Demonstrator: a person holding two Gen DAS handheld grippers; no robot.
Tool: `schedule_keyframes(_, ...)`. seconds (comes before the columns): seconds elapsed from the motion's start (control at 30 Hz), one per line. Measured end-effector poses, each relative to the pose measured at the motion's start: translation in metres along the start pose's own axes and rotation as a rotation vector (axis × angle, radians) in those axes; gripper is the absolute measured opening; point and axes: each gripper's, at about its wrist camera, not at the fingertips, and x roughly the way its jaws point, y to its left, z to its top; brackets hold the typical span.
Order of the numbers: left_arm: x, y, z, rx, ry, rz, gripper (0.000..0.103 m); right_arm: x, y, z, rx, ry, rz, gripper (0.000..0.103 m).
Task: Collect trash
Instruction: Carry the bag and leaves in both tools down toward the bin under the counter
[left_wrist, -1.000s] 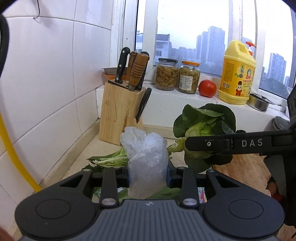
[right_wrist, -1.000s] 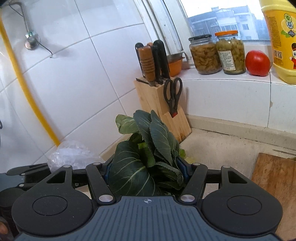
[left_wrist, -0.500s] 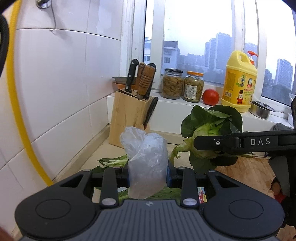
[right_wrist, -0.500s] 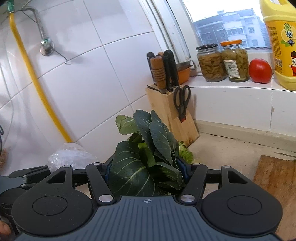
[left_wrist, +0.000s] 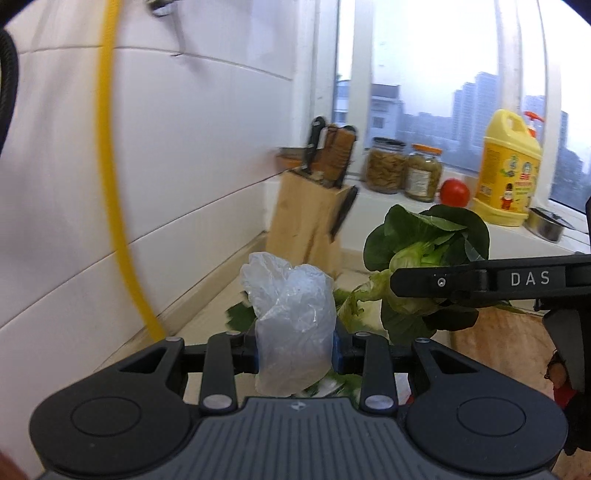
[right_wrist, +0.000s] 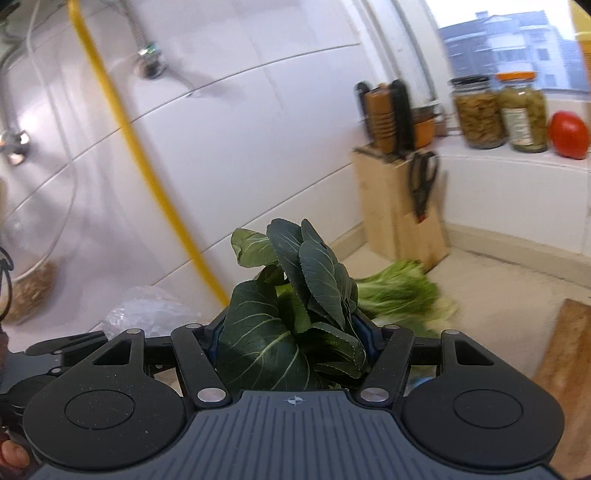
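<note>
While both tongs are already loaded, the task looks about halfway done, in my judgement. The left tongs (left_wrist: 295, 347) are closed on a crumpled plastic bag (left_wrist: 291, 314), which stands up between the fingers, above the desk (left_wrist: 218, 306). The right tongs (right_wrist: 291, 343) are closed on a bunch of dark greens (right_wrist: 295, 317), and in the left view this bunch hangs in the air just to the right of the bag. So two pieces of trash are picked up and lifted from the desk.

What is left: more greens (right_wrist: 402, 295) lie on the desk near the knife block (right_wrist: 399, 206), and some leaves (left_wrist: 240, 317) show below the bag. I cannot tell if these are trash too. No bin is visible in either view, so the drop place is unknown. I think the next step is to put the greens into the bag or to carry both to a bin. The picture is blurred at the edges, so small scraps can be missed.
</note>
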Motion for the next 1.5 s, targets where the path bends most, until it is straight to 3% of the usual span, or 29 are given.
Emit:
schedule_keyframes(0.4,-0.044,0.047,-0.043,-0.091,0.038,0.167,0.032,0.038,0.064,-0.029,-0.08,0.134,0.177,0.07)
schedule_keyframes(0.7,-0.078,0.095,-0.08,-0.145,0.088,0.246,0.032,0.069,0.13,-0.069,-0.126,0.248,0.247,0.07)
schedule_keyframes(1.1,-0.085,0.136,-0.136,-0.206,0.198,0.296,0.032,0.104,0.187,-0.127,-0.173,0.398,0.229,0.07)
schedule_keyframes(1.5,-0.088,0.163,-0.185,-0.249,0.318,0.313,0.032,0.133,0.212,-0.165,-0.198,0.511,0.201,0.07)
